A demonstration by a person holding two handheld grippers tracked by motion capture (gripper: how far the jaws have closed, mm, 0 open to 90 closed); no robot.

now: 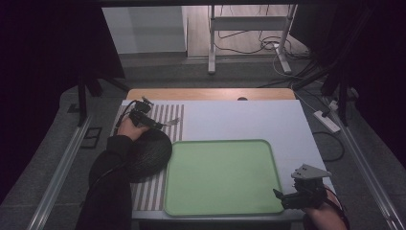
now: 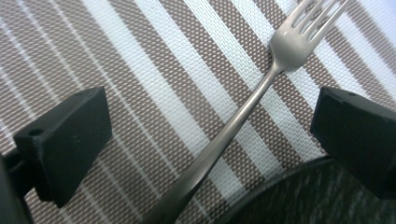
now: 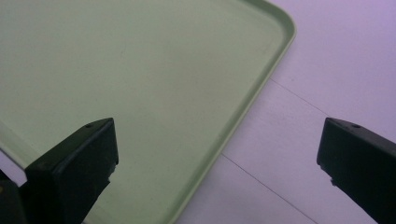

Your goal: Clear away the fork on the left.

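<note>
We are working at the far-left corner of the counter (image 1: 249,120), where the left gripper (image 1: 143,115) is hanging over the striped placemat (image 1: 170,115) with its jaws spread wide. In the left gripper view the fork (image 2: 233,135) is lying flat on the placemat, passing diagonally through the gap between the jaws, tines pointing away, and neither pad is touching it. The rim of the dark round plate (image 1: 143,153) is sitting just beside the fork's handle end. We are judging this step as the moment around a fork placement or pickup; from these views alone we cannot tell which, though the fork appears settled on the mat. The right gripper (image 1: 292,196) is resting at the near-right corner of the green tray (image 1: 220,177), jaws likewise spread and holding nothing, straddling the tray's edge. The next move calls for either lifting the left gripper straight clear without dragging the handle, or closing squarely on the slim handle, which is likely to pivot if pinched off-centre.
</note>
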